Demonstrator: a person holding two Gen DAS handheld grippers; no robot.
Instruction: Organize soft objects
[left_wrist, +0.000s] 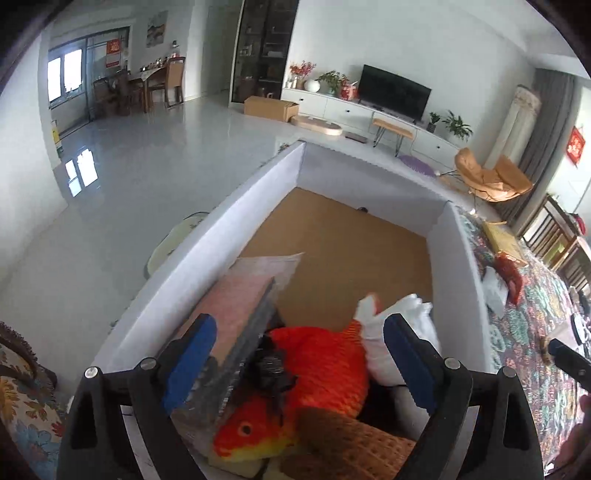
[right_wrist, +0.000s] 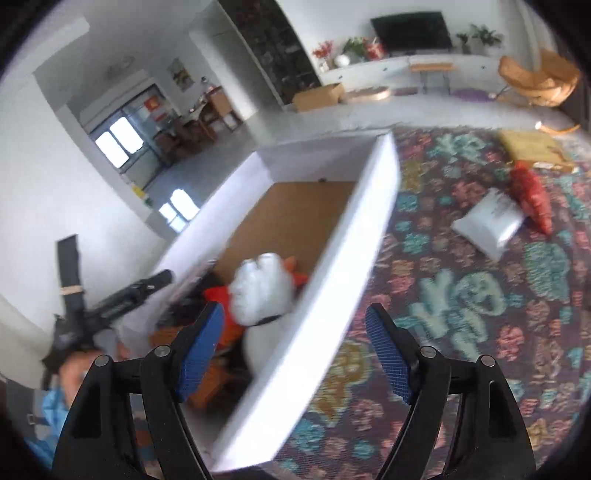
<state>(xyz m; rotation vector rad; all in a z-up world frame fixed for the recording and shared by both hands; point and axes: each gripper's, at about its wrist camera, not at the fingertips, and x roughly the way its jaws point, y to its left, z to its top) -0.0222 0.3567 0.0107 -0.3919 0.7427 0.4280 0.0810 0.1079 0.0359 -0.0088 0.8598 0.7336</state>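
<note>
**White box partly filled with soft toys**

The patterned rug (right_wrist: 461, 295) carries a white box (left_wrist: 236, 225) with a brown floor. Inside, at its near end, lie an orange fish plush (left_wrist: 317, 373), a white plush (right_wrist: 258, 291) and a flat pink packet (left_wrist: 240, 306). Outside on the rug lie a white pillow pack (right_wrist: 487, 221) and a red plush (right_wrist: 532, 195), touching. The left gripper (left_wrist: 295, 358) hovers spread wide over the fish; the right gripper (right_wrist: 295, 350) straddles the box wall, fingers wide, holding nothing.

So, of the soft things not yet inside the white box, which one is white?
The white pillow-like packet on the patterned cover. The red knitted item beside it and the yellow cushion farther back differ in colour.
</note>
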